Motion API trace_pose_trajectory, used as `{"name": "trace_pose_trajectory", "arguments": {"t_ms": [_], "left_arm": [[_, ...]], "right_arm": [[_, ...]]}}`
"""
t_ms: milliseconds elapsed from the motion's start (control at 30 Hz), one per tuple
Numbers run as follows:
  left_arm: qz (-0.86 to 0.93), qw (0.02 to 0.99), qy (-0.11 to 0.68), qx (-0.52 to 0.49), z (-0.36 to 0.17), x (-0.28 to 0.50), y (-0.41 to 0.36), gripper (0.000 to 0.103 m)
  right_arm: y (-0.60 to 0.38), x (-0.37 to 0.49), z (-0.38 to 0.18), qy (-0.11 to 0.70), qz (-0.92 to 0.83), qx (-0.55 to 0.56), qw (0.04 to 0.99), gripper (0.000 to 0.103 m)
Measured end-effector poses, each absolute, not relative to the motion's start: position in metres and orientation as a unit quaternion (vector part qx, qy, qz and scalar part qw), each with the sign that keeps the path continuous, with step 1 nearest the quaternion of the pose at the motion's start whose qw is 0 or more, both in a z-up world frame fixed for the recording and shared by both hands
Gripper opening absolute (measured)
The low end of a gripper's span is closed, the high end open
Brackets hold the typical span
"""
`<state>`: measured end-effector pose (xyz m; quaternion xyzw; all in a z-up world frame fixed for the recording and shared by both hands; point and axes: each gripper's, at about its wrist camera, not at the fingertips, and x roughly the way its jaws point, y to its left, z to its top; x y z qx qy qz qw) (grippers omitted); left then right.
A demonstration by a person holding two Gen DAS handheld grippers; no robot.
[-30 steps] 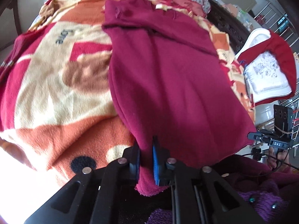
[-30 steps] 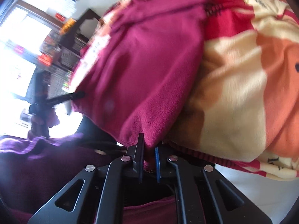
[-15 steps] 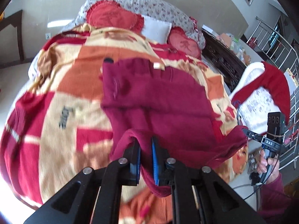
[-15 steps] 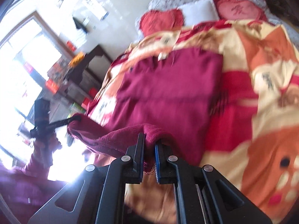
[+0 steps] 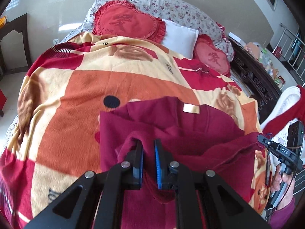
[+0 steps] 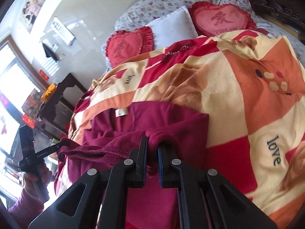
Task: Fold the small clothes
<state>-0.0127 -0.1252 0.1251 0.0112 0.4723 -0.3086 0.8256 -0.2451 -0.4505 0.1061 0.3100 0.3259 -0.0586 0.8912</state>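
Note:
A maroon fleece garment [image 5: 192, 126] lies on the patterned blanket [image 5: 80, 87]; a cream label [image 5: 191, 108] shows near its far edge. My left gripper [image 5: 148, 148] is shut on one near corner of the garment, lifted above the bed. My right gripper [image 6: 152, 145] is shut on the other near corner of the garment [image 6: 152, 118]. The hem stretches between them and folds toward the far edge. The right gripper also shows in the left wrist view [image 5: 263, 140], and the left gripper in the right wrist view [image 6: 65, 143].
Heart-shaped red cushions [image 5: 125, 24] and a white pillow [image 5: 180, 36] lie at the head of the bed. A dark carved wooden cabinet [image 5: 253, 76] stands to the right, with a white and red garment [image 5: 282, 105] beside it. A dark side table [image 6: 63, 95] stands on the other side.
Both grippers have lifted the garment's near edge and carried it forward over the garment toward the far edge. The view has swung up from the bed's foot toward the pillows.

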Motion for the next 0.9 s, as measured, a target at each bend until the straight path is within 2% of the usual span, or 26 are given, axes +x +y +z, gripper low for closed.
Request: {"name": "trace_pose_trajectory", "arguments": {"t_ms": [167,267,300,333,400,500,567,633,767,900], "left_arm": [[-0.303,0.813,0.497,-0.005,0.106,0.017,-0.138,0.014],[-0.324,0.801,0.503,-0.014,0.111,0.018,-0.135,0.03],[-0.335,0.799,0.498,-0.019,0.117,0.016,-0.131,0.043],[-0.339,0.801,0.494,-0.02,0.121,0.014,-0.129,0.07],[-0.317,0.83,0.459,-0.024,0.136,0.009,-0.116,0.094],[-0.324,0.838,0.437,-0.047,0.146,0.007,-0.106,0.094],[-0.321,0.836,0.444,-0.038,0.141,0.007,-0.11,0.094],[-0.306,0.837,0.454,-0.016,0.129,0.008,-0.121,0.094],[-0.27,0.831,0.487,0.016,0.092,0.019,-0.142,0.094],[-0.236,0.812,0.532,0.043,0.057,0.036,-0.146,0.085]], "right_arm": [[-0.469,-0.204,0.082,0.355,-0.072,0.326,0.873,0.0],[-0.477,-0.205,0.079,0.36,-0.069,0.352,0.861,0.01],[-0.477,-0.21,0.082,0.349,-0.068,0.355,0.865,0.018],[-0.476,-0.22,0.089,0.332,-0.075,0.352,0.872,0.024],[-0.471,-0.237,0.104,0.312,-0.095,0.326,0.887,0.025],[-0.458,-0.248,0.115,0.297,-0.082,0.298,0.904,0.025],[-0.447,-0.239,0.113,0.315,-0.07,0.272,0.907,0.021],[-0.436,-0.218,0.105,0.342,-0.07,0.244,0.905,0.017],[-0.439,-0.175,0.086,0.349,-0.103,0.229,0.903,0.017],[-0.462,-0.146,0.059,0.373,-0.129,0.269,0.879,0.017]]}}
